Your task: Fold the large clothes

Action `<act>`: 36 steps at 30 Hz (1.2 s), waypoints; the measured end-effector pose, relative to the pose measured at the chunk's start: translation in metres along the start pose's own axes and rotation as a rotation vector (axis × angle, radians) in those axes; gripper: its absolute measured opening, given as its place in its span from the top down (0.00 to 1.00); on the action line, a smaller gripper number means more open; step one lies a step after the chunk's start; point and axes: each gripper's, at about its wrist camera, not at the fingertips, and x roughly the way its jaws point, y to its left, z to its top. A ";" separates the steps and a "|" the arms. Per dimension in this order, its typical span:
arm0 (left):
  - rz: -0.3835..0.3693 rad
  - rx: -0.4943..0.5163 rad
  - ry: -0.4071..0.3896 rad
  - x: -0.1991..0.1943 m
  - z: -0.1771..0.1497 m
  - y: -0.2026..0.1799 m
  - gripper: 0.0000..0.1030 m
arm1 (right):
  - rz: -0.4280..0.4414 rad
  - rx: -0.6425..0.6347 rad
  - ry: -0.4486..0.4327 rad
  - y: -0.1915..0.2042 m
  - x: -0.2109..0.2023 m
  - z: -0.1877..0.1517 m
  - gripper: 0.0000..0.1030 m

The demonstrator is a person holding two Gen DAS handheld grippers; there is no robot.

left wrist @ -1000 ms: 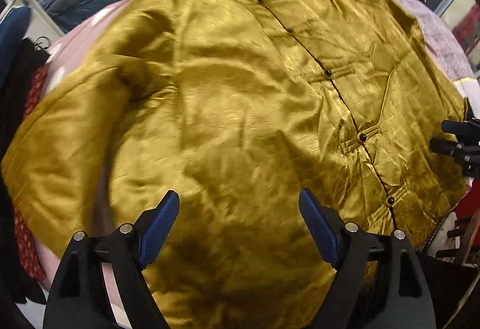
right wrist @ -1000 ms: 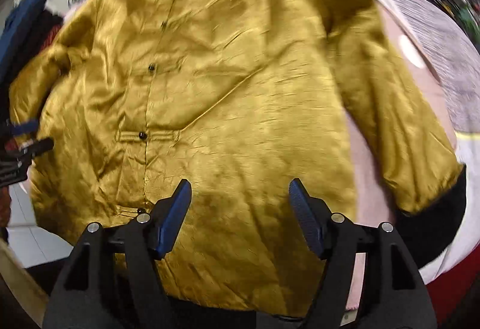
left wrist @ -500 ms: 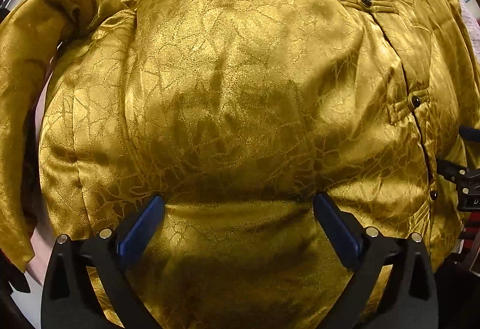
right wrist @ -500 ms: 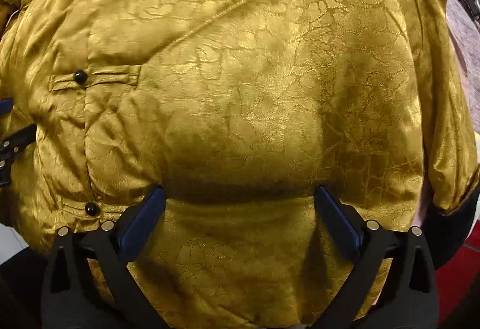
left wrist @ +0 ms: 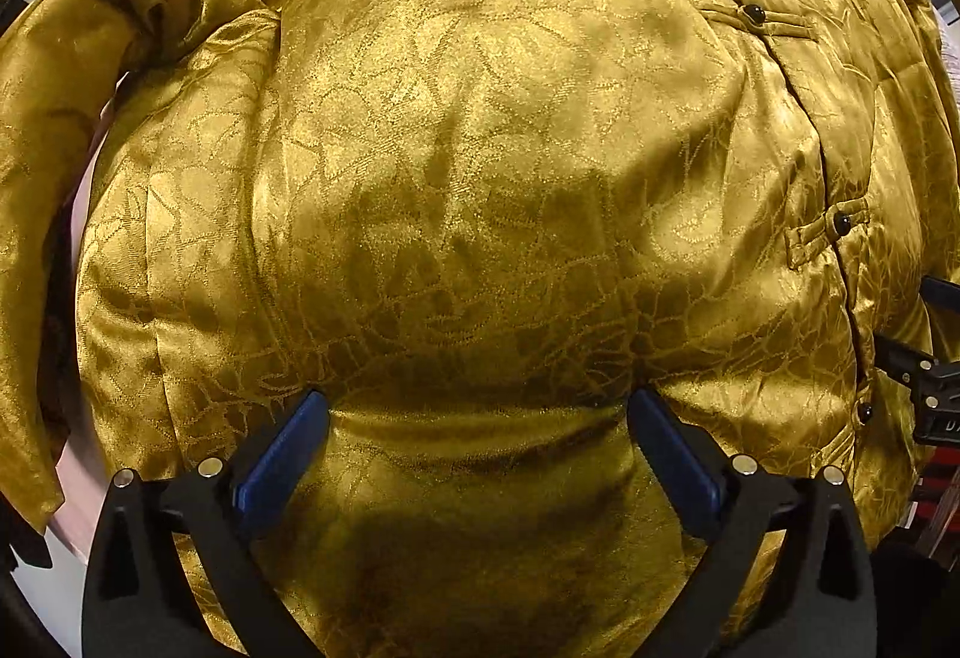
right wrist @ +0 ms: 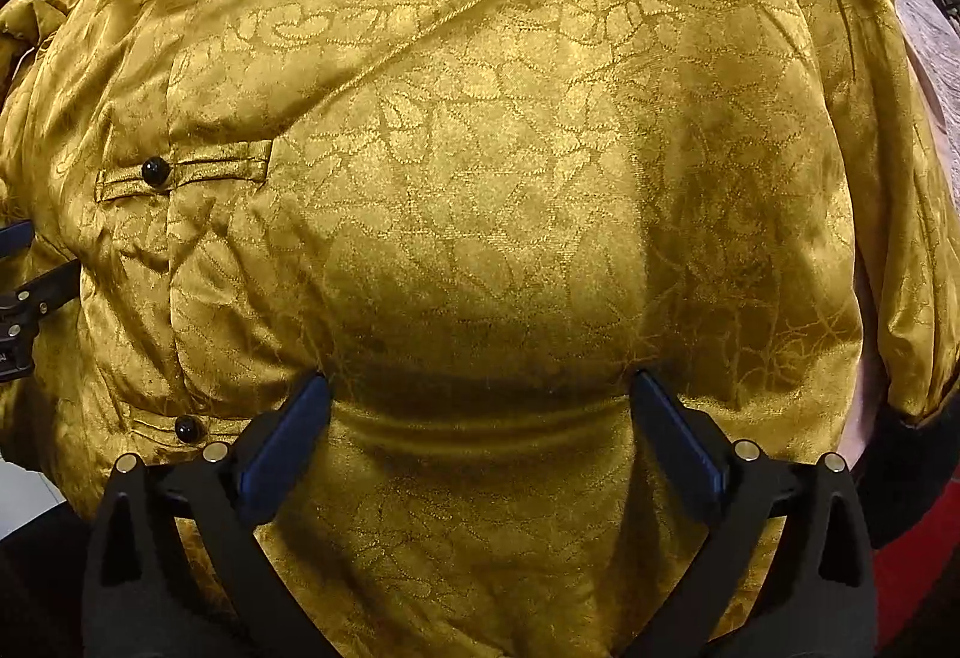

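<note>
Wide-open hand-held grippers (left wrist: 478, 406) on jacket (left wrist: 480, 148)

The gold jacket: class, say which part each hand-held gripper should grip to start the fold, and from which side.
Grip the gold jacket at its bottom hem, coming straight down from above. It lies flat, front up and buttoned, so only a pinched ridge gives purchase. The left hand-held gripper and right hand-held gripper already straddle such a ridge, jaws wide, one either side of the button line.

Bright overhead light, sheen on gold jacket (left wrist: 480, 148); dark shadow near tongs; heavy fisheye bulge, edges vignetted.
</note>
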 end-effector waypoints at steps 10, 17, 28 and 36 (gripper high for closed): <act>0.033 0.006 -0.020 -0.025 0.012 -0.003 0.06 | 0.209 0.409 -0.185 -0.107 -0.053 -0.021 0.05; 0.046 0.023 -0.074 -0.049 0.023 -0.009 0.06 | 0.226 0.820 -0.283 -0.215 -0.067 -0.094 0.05; 0.049 0.111 -0.111 -0.076 0.050 -0.053 0.06 | 0.205 1.165 -0.381 -0.309 -0.081 -0.166 0.13; 0.054 0.131 -0.105 -0.078 0.060 -0.079 0.06 | 0.310 1.114 -0.388 -0.330 -0.070 -0.139 0.84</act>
